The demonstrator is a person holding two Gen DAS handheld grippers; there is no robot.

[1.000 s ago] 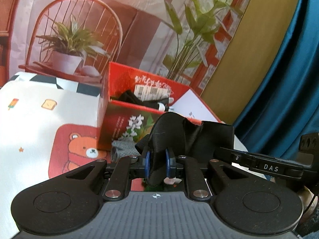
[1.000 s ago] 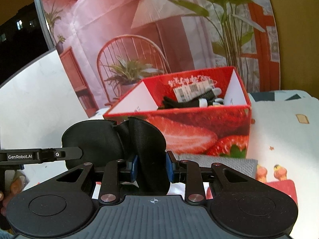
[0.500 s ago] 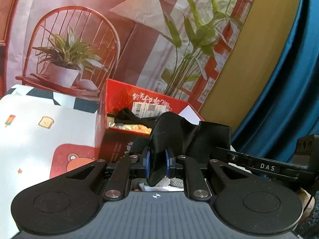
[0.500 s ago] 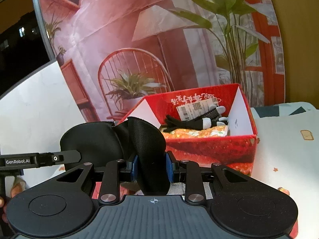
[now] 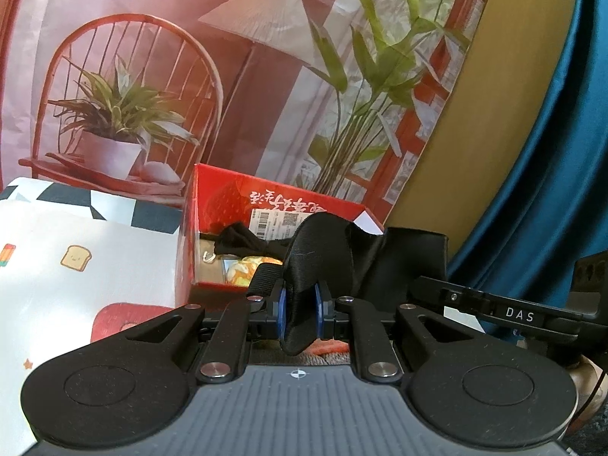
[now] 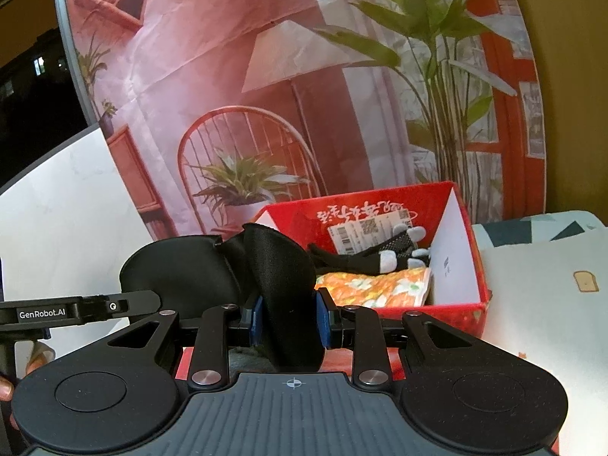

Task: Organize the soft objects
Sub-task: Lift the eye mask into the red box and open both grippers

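Both grippers hold one black eye mask between them, each pinching an end. My left gripper [image 5: 300, 309] is shut on the eye mask [image 5: 330, 254], and my right gripper [image 6: 288, 317] is shut on its other end [image 6: 281, 273]. The mask hangs in the air just in front of an open red strawberry-print box [image 6: 459, 250], also in the left wrist view [image 5: 212, 205]. Inside the box lie a black glove with grey fingertips [image 6: 372, 256] and an orange floral cloth [image 6: 376, 285].
The box stands on a white tablecloth with cartoon prints [image 5: 76, 266], which also shows in the right wrist view [image 6: 539, 304]. A printed backdrop of a chair, lamp and plants [image 5: 228, 95] stands behind. A blue curtain [image 5: 551, 152] hangs at the right. A grey cloth [image 5: 319, 357] lies below the left gripper.
Both grippers have risen with the eye mask and come closer to the box, so the inside of the box now shows. The grey cloth has dropped below the fingers.
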